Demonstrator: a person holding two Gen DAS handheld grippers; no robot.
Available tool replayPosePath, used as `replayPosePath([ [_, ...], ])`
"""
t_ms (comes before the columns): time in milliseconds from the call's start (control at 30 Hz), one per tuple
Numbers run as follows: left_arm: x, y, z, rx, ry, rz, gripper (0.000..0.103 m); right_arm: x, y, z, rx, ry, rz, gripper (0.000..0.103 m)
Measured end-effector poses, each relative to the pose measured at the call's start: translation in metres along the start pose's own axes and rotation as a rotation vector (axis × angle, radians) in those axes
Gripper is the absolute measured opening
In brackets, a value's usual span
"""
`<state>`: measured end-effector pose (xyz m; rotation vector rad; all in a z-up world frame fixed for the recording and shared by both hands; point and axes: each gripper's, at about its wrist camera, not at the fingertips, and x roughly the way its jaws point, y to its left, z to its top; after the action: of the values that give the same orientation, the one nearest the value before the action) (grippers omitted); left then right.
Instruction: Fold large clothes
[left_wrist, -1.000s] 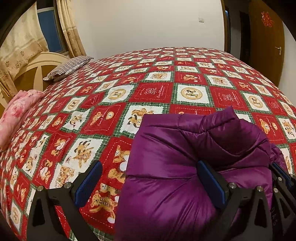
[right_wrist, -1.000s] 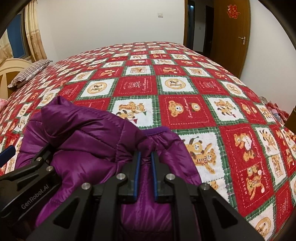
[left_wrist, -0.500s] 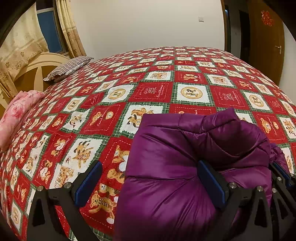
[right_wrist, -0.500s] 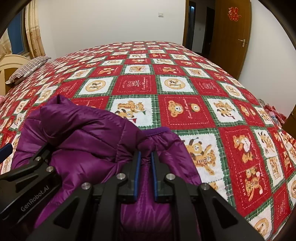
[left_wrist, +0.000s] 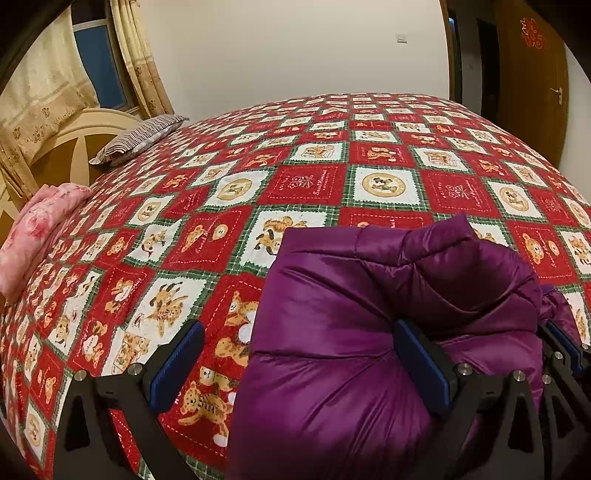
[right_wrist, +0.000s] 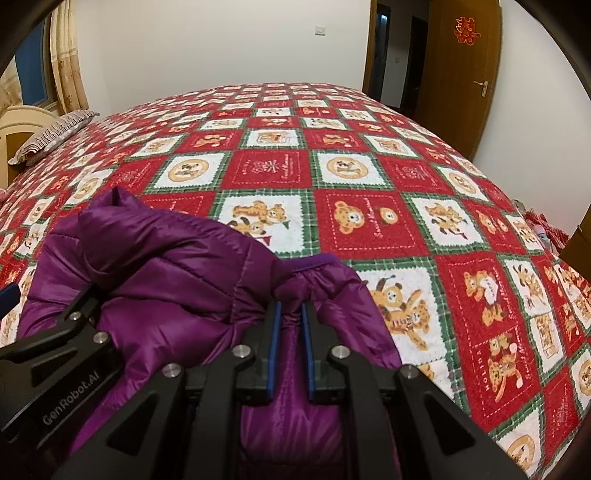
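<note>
The purple jacket (right_wrist: 177, 280) lies bunched on the bed (right_wrist: 369, 177), lower left of frame; right hand-held gripper (right_wrist: 290, 317) pinches its fabric, left hand-held gripper (left_wrist: 295, 354) spread wide

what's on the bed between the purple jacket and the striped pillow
Nothing: in the left wrist view only bare quilt stretches from the jacket to the pillow.
</note>
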<state>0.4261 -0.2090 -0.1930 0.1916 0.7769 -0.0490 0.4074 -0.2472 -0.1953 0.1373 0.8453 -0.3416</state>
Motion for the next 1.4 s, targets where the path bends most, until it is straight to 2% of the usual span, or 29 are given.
replayPosePath([
  [633, 0.0, 0.0, 0.001, 0.004, 0.002, 0.0, 0.102, 0.0, 0.001, 0.0, 0.002, 0.0, -0.001, 0.013],
  [733, 0.0, 0.009, 0.005, -0.01, 0.041, -0.075, 0.102, -0.002, -0.002, 0.002, 0.013, 0.003, 0.021, 0.013],
  [767, -0.003, 0.019, 0.008, -0.008, 0.076, -0.117, 0.102, -0.004, -0.004, 0.003, 0.017, 0.007, 0.034, 0.013],
  [800, -0.008, 0.025, 0.009, -0.011, 0.078, -0.126, 0.102, -0.007, -0.006, 0.004, 0.011, 0.013, 0.046, 0.016],
  [867, -0.036, 0.051, 0.009, -0.032, 0.017, -0.128, 0.102, -0.025, -0.009, 0.004, -0.027, 0.01, 0.058, 0.039],
  [900, -0.047, 0.057, 0.006, -0.031, -0.007, -0.143, 0.102, -0.037, -0.012, 0.003, -0.026, -0.01, 0.061, 0.071],
  [933, -0.06, 0.071, 0.001, -0.028, -0.038, -0.174, 0.102, -0.056, -0.021, -0.001, -0.01, -0.061, 0.069, 0.095],
  [967, -0.067, 0.077, -0.004, -0.027, -0.049, -0.184, 0.102, -0.069, -0.027, -0.005, 0.003, -0.098, 0.069, 0.1],
  [1000, -0.072, 0.086, -0.013, -0.028, -0.048, -0.196, 0.102, -0.082, -0.034, -0.01, 0.013, -0.124, 0.064, 0.102],
  [1067, -0.071, 0.093, -0.028, -0.024, -0.025, -0.218, 0.102, -0.089, -0.042, -0.019, 0.021, -0.114, 0.093, 0.102],
  [1200, -0.051, 0.091, -0.056, -0.043, 0.044, -0.276, 0.102, -0.074, -0.047, -0.037, 0.045, -0.027, 0.153, 0.102],
  [1300, -0.051, 0.086, -0.06, -0.067, 0.023, -0.318, 0.102, -0.063, -0.053, -0.046, 0.095, 0.0, 0.194, 0.101],
  [1400, -0.046, 0.077, -0.057, -0.038, 0.035, -0.334, 0.102, -0.059, -0.055, -0.049, 0.114, 0.012, 0.222, 0.1],
])
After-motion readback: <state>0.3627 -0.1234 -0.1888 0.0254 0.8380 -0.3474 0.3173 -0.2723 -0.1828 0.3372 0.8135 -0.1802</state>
